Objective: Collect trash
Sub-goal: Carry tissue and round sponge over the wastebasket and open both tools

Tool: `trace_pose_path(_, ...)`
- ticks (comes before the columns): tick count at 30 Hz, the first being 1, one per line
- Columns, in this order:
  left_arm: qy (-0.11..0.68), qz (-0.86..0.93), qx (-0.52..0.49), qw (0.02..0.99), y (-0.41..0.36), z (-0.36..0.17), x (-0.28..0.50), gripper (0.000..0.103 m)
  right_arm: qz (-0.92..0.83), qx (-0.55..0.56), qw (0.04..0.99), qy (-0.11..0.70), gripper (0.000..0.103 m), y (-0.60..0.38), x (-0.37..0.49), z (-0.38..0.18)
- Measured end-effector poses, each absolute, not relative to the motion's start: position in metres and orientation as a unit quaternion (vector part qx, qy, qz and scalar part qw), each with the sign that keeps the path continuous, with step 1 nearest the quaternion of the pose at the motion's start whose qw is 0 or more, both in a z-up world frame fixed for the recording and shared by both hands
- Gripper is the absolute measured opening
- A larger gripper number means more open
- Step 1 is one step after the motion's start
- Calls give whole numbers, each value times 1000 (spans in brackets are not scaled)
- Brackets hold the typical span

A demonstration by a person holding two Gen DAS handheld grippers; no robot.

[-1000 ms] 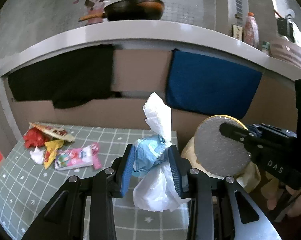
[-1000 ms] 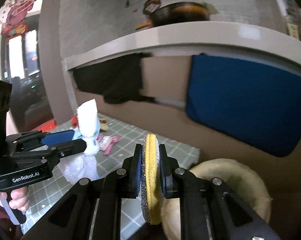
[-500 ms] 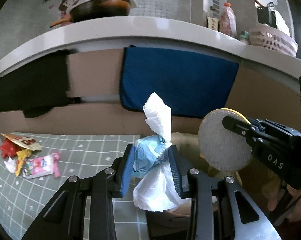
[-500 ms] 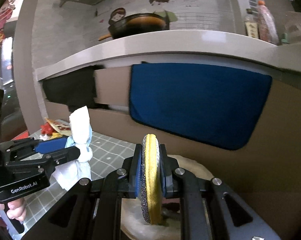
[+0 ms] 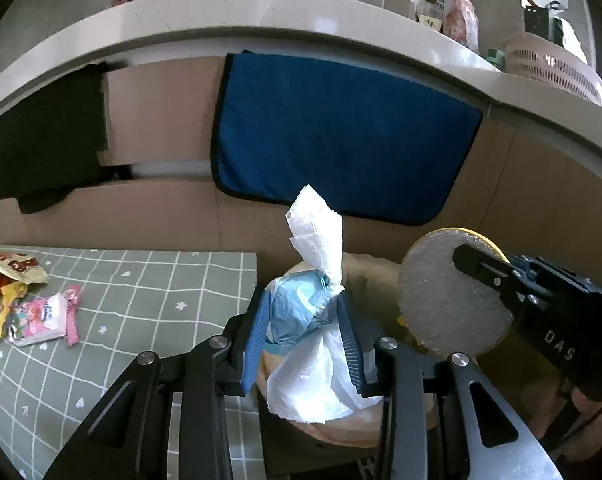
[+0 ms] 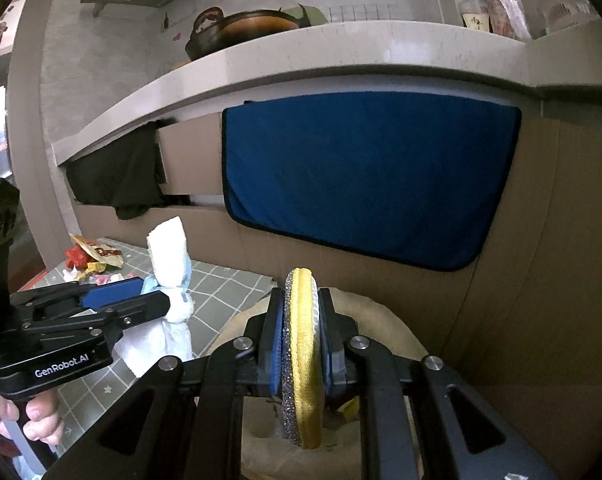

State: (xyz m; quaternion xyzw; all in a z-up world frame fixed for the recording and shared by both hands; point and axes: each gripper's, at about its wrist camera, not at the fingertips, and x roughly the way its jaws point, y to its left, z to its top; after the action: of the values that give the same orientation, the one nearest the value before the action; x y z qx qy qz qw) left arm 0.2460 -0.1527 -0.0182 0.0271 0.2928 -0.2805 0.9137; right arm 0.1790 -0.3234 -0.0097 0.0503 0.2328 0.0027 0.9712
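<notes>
My left gripper (image 5: 303, 334) is shut on a wad of white tissue and blue mask (image 5: 305, 316), held over the rim of a beige round bin (image 5: 365, 268) beside the table. The wad also shows in the right wrist view (image 6: 171, 276). My right gripper (image 6: 301, 344) is shut on a round yellow-and-silver scouring pad (image 6: 301, 360), held above the bin's opening (image 6: 385, 320). In the left wrist view the pad (image 5: 441, 300) sits at the right, over the bin. Several snack wrappers (image 5: 29, 308) lie on the green checked tablecloth (image 5: 133, 288) at the left.
A blue cloth (image 5: 341, 140) and a black cloth (image 5: 41, 148) hang from the counter edge on a brown cabinet front. On the counter stand a dark pan (image 6: 241, 28), bottles (image 5: 461, 20) and a pink basket (image 5: 553, 68).
Both grippers have moved right, off the table and toward the beige bin. The wrappers have slid to the far left of the view. Both grips are unchanged.
</notes>
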Motion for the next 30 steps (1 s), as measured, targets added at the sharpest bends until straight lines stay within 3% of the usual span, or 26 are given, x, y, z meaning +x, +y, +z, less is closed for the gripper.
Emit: trace_pose_path(30, 324, -303, 15, 896, -175, -34, 279, 36, -10, 58, 966, 252, 15, -333, 208, -30)
